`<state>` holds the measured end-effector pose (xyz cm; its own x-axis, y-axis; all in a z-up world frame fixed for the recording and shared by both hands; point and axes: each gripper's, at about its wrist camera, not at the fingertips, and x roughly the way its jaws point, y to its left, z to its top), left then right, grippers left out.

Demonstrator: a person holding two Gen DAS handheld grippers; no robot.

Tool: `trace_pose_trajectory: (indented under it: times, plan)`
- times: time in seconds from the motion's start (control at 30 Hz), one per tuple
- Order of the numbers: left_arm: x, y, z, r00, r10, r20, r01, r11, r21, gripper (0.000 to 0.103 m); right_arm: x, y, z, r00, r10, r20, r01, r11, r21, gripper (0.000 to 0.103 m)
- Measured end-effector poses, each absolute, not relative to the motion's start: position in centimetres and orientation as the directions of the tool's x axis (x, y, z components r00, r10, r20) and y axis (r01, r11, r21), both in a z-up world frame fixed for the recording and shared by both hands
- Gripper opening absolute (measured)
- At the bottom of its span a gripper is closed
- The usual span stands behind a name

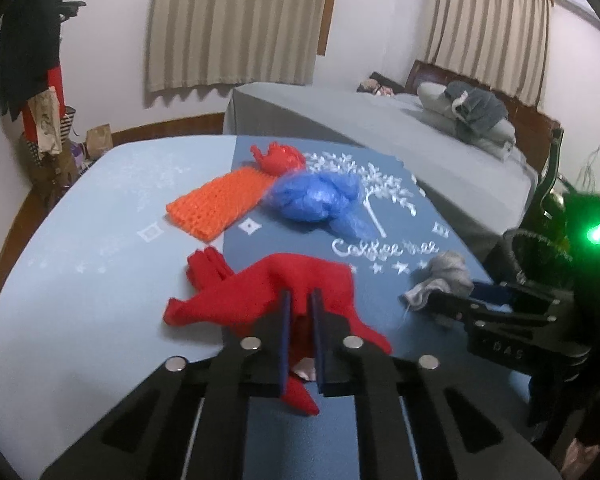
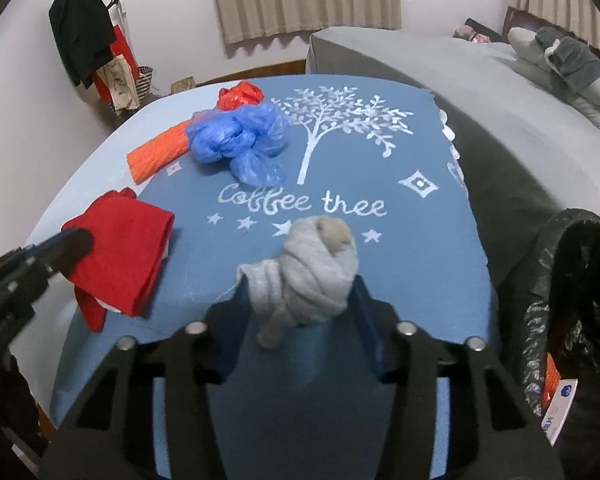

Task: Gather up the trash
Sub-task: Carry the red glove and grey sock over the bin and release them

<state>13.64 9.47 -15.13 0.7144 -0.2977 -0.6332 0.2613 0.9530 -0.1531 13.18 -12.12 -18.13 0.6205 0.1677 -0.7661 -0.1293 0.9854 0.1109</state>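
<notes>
Left side of the table (image 2: 400, 264), on its blue "Coffee tree" cloth: the red cloth (image 1: 268, 292) lies flat, partly over the pale strip at the table's left edge. The left gripper (image 1: 300, 300) is down on it, fingers drawn together and pinching a fold of the red fabric between the pads; a tail of the fabric pokes out below the jaws toward the camera. Farther back lie an orange mesh sleeve (image 1: 220, 204), a crumpled red plastic bag (image 1: 278, 158) and a bunched blue plastic bag (image 1: 316, 200), the blue one touching both. To the right, a balled grey sock (image 2: 312, 272) sits near the front edge of the cloth, just under the row of stars. The right gripper (image 2: 300, 300) straddles it, one finger on either side; the jaws stand partly apart and the sock fills the gap, but whether the pads press on it I cannot tell. At the far right, beside the table, stands a bin lined with a black bag (image 2: 572, 312).
</notes>
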Motion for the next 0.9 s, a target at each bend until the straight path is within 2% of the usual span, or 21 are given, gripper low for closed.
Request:
trace_pose_trajectory:
  times: [0.13,0.53,0.9]
  plan:
    - [13.9,10.2,-14.1,0.731,-0.305,-0.611,0.253,0.952,-0.173,0.007,13.3,-12.7,-17.2,0.631,0.193,-0.752,-0.135,0.981,0.139,0.035]
    - [15.1,9.7,-9.0,0.789,-0.330,-0.518,0.286,0.944,-0.166,0.007,13.5,-13.3,-12.7,0.695,0.209,-0.688,-0.142,0.978,0.153,0.035]
    - [15.0,4.5,-5.3,0.771,-0.424,-0.475,0.395,0.904,-0.165,0.007,10.8,-16.7,-7.4,0.770,0.155,-0.619,-0.083,0.986,0.143,0.035]
